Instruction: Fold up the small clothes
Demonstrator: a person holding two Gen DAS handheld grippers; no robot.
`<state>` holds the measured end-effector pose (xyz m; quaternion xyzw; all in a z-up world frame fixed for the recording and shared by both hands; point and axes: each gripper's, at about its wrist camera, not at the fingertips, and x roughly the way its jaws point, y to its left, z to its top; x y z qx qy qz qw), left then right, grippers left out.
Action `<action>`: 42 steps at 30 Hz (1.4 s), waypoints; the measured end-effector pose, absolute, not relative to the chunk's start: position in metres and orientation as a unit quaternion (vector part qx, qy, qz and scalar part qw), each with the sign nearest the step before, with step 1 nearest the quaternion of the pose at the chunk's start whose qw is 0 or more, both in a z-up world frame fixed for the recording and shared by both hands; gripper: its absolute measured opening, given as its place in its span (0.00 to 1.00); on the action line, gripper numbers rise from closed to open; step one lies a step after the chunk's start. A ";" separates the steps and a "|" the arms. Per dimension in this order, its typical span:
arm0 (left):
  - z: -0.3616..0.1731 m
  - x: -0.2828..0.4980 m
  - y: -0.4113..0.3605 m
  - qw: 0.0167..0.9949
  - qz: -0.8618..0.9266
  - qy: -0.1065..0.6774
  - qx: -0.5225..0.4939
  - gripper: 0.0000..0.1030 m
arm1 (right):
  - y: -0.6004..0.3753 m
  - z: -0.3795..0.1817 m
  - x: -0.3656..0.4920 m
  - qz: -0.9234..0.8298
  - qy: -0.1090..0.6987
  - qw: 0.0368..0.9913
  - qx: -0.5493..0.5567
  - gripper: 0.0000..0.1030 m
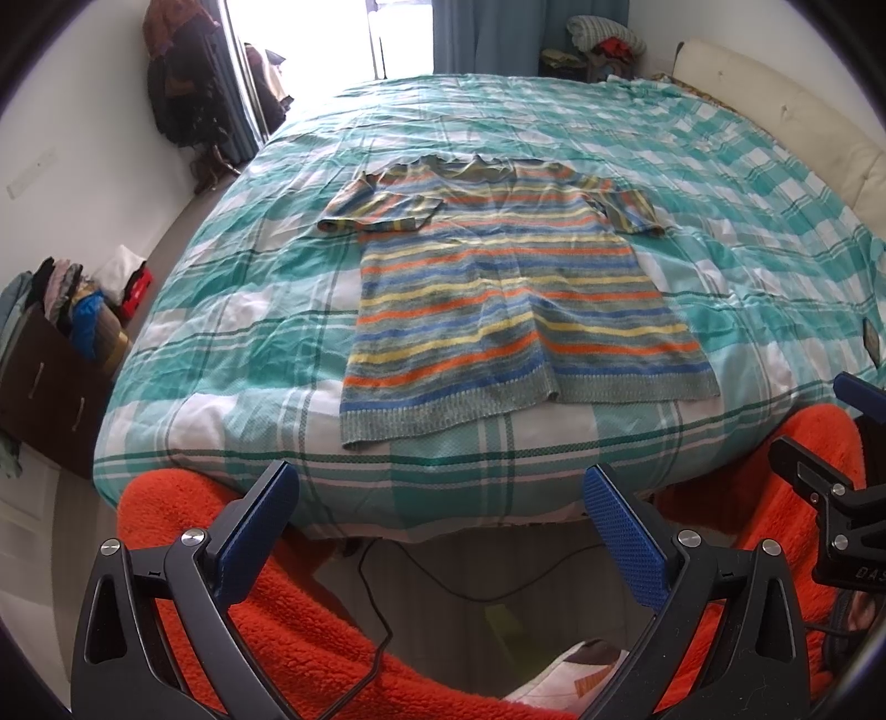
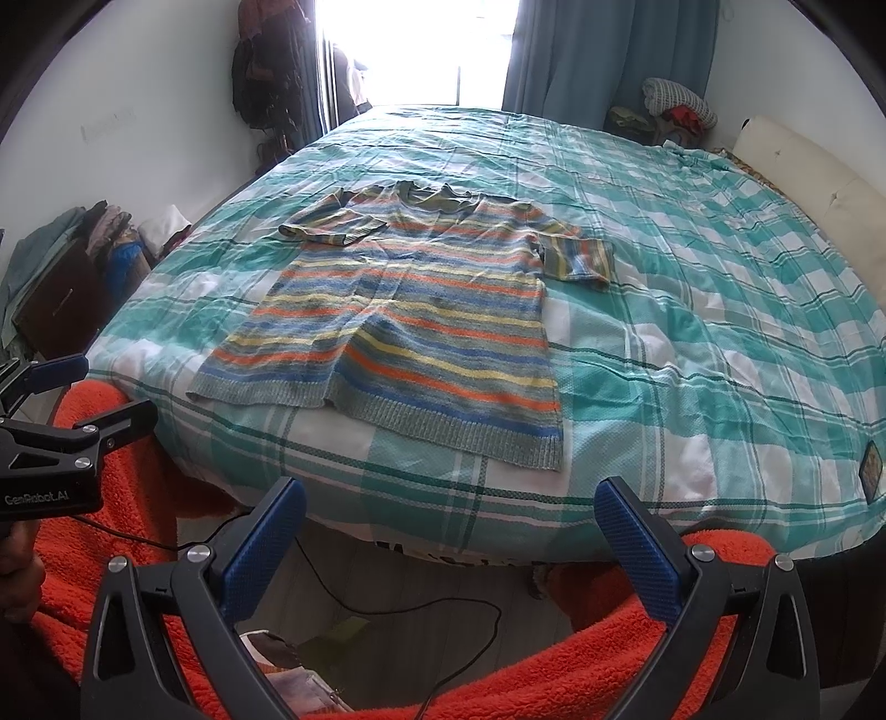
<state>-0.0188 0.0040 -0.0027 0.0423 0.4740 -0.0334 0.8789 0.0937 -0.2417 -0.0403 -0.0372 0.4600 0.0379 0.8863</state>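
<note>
Room: a bedroom is seen, with white walls, a bright window at the far end and blue curtains (image 2: 581, 50) beside it.
Bed (image 1: 720, 183): it is covered by a teal and white checked sheet, creased, and fills most of both views.
Orange fleece (image 1: 310, 620): it is seen below the near edge of the bed, under both hand-held grippers.
Sweater (image 1: 498, 299): a short-sleeved knit in orange, yellow, blue and grey stripes is laid flat on the bed, hem toward the near edge, collar toward the window. In the left wrist view, the sleeve on the left is folded in across the chest; the one on the right is spread outward.
Clothes pile (image 1: 72, 299): it is stacked on a dark cabinet by the left wall.
Left hand-held gripper (image 1: 440, 498): its blue-padded jaws are held wide apart, nothing is gripped, and it is kept short of the bed's near edge, apart from the sweater.
Right hand-held gripper (image 2: 451, 512): its jaws are likewise spread wide and empty, short of the bed's edge.
Cable (image 2: 387, 609): a black lead is seen on the floor below.
</note>
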 end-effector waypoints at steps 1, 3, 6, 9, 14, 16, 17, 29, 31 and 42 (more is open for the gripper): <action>-0.003 -0.019 0.004 0.879 -0.033 0.474 0.042 0.99 | -0.242 -0.041 0.094 0.036 0.461 0.886 -0.038 1.00; -0.003 -0.019 0.004 0.879 -0.033 0.475 0.042 0.99 | -0.242 -0.042 0.094 0.033 0.464 0.884 -0.043 1.00; -0.007 -0.021 0.005 0.878 -0.033 0.475 0.040 0.99 | -0.242 -0.042 0.095 0.027 0.467 0.883 -0.049 1.00; -0.011 -0.022 0.002 0.878 -0.034 0.475 0.044 0.99 | -0.243 -0.042 0.095 0.022 0.469 0.882 -0.051 1.00; -0.010 -0.022 0.000 0.876 -0.035 0.478 0.048 0.99 | -0.243 -0.043 0.097 0.018 0.475 0.878 -0.050 1.00; -0.009 -0.021 -0.001 0.876 -0.035 0.478 0.047 0.99 | -0.242 -0.043 0.098 0.019 0.476 0.878 -0.051 1.00; -0.009 -0.022 -0.001 0.876 -0.035 0.479 0.047 0.99 | -0.242 -0.043 0.098 0.019 0.476 0.878 -0.051 1.00; -0.008 -0.021 -0.001 0.875 -0.035 0.480 0.047 0.99 | -0.242 -0.045 0.099 0.019 0.478 0.877 -0.050 1.00; -0.008 -0.021 -0.001 0.875 -0.035 0.480 0.047 0.99 | -0.242 -0.046 0.098 0.019 0.479 0.876 -0.051 1.00; -0.010 -0.022 -0.002 0.874 -0.036 0.481 0.048 0.99 | -0.242 -0.047 0.099 0.020 0.480 0.876 -0.051 1.00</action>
